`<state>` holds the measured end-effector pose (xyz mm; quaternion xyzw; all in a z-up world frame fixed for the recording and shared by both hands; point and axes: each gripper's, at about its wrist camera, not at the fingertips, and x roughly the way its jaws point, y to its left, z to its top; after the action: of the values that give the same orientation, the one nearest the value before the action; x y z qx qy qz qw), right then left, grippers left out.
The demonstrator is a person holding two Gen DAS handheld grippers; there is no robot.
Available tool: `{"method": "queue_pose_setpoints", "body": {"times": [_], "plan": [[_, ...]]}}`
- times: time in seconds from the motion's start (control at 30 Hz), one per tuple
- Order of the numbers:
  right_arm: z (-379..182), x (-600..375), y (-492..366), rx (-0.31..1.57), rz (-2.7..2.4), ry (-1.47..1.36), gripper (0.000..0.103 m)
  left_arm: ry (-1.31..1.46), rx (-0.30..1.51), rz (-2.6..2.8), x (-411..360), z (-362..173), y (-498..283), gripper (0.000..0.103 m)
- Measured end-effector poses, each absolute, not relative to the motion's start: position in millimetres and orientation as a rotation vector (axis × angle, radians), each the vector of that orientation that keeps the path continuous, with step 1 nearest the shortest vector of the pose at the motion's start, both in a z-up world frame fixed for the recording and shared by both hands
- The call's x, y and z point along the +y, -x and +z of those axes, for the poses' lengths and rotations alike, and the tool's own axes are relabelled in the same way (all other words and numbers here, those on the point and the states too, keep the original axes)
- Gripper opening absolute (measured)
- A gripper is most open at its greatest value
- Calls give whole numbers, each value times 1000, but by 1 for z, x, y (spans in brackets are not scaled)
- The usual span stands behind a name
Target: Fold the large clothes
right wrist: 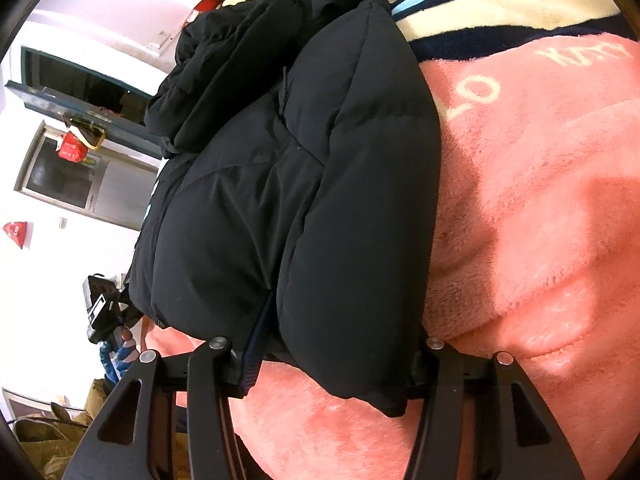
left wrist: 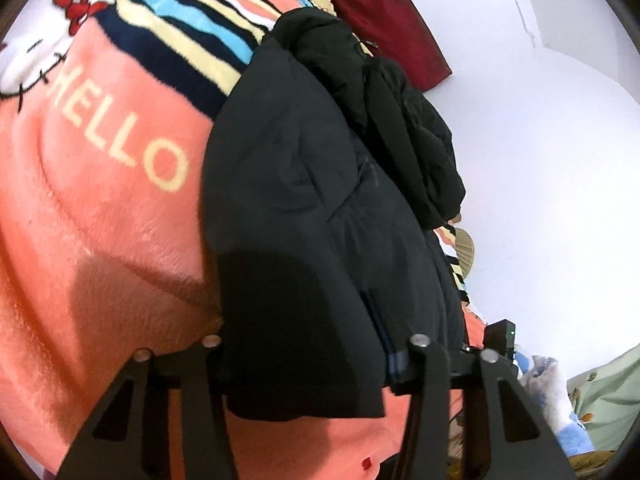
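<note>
One puffy black quilted jacket (right wrist: 288, 184), folded lengthwise, lies on one fleecy pink blanket (right wrist: 540, 240) on the bed. Left gripper (left wrist: 308, 364) and right gripper (right wrist: 324, 360) jaws each clench its near hem.

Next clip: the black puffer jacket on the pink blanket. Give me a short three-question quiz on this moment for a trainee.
1. True or false: the black jacket lies spread out flat, sleeves wide.
2. Which end of the jacket sits between the fingers of the left gripper and the right gripper: A the near hem, B the far hood end?
3. What word is printed on the pink blanket beside the jacket?

Key
1. False: it is folded into a long narrow bundle.
2. A.
3. HELLO.
</note>
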<state>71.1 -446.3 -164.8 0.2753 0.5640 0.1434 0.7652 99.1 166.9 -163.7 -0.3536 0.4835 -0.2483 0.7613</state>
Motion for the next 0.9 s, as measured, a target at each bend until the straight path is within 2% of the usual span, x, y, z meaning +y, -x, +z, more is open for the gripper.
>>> {"method": "queue_pose_setpoints", "body": {"times": [0.13, 0.33, 0.63, 0.9], "plan": [[-166, -443, -71, 1235, 324, -588, 54, 729, 1041, -523, 163, -155, -97, 32], [-167, -442, -71, 1241, 337, -578, 53, 577, 1022, -462, 144, -135, -96, 26], [-164, -429, -72, 1217, 302, -482, 37, 226, 958, -316, 103, -113, -83, 22], [-160, -419, -70, 1192, 271, -427, 26, 120, 912, -281, 97, -112, -79, 19]]}}
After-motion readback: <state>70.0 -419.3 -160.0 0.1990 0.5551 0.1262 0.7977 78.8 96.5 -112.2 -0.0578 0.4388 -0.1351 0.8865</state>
